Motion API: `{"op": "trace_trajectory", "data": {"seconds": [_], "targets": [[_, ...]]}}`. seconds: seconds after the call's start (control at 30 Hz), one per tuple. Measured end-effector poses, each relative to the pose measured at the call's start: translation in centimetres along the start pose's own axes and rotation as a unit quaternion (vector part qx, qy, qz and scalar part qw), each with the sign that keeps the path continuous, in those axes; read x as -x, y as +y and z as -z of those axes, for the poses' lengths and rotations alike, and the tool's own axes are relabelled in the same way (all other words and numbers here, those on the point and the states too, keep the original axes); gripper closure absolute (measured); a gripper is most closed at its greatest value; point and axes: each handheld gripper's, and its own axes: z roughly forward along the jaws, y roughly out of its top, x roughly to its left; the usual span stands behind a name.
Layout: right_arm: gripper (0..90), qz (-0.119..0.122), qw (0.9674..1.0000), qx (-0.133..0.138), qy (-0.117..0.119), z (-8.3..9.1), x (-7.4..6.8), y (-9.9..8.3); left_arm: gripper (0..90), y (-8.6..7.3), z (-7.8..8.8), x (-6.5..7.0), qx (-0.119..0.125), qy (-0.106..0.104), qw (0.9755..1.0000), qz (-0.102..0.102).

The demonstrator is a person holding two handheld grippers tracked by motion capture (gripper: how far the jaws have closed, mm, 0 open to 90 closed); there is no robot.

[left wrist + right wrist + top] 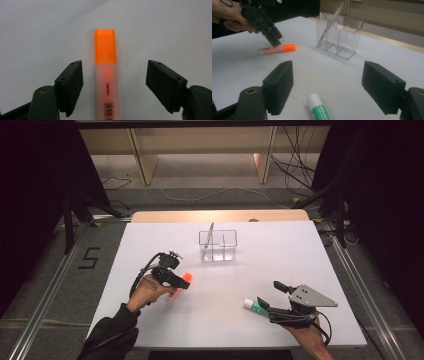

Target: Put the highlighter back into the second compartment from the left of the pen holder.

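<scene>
The highlighter [106, 75] lies flat near the worktop's [280, 265] left edge, squarely between the left claw's [113, 85] spread, untouching jaws, lined up for pickup. The right claw [327, 87] straddles a glue stick [319, 108], released, near the front edge.

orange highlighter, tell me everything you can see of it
The highlighter is a flat stick with a translucent orange cap and a frosted pinkish barrel that looks like plastic, printed with a black logo and a barcode. It lies flat on the white table, capped. The left gripper stands over it, jaws open on either side of the barrel, a gap showing at each side.
</scene>
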Motion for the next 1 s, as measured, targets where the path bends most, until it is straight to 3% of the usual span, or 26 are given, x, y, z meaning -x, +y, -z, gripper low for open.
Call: {"op": "trace_trajectory", "data": {"seconds": [0.3,0.4,0.63,1.0], "targets": [[26.2,-0.001,1.0000,-0.001,-0.001,0.0,-0.1,0.0,40.5,0.4,-1.2,0.3,-0.023,0.012,0.9996,-0.008],[26.2,-0.001,1.0000,-0.001,-0.002,0.0,-0.1,0.0,44.7,0.6,-1.8,0.3,-0.037,0.029,0.9988,-0.011],[26.2,-0.002,1.0000,-0.002,-0.003,0.1,-0.1,0.0,49.9,0.6,-2.2,0.1,-0.045,0.025,0.9986,-0.009],[26.2,-0.001,1.0000,0.002,-0.002,0.0,-0.1,0.0,58.3,1.2,-2.4,0.6,-0.067,0.050,0.9958,-0.037]]}}
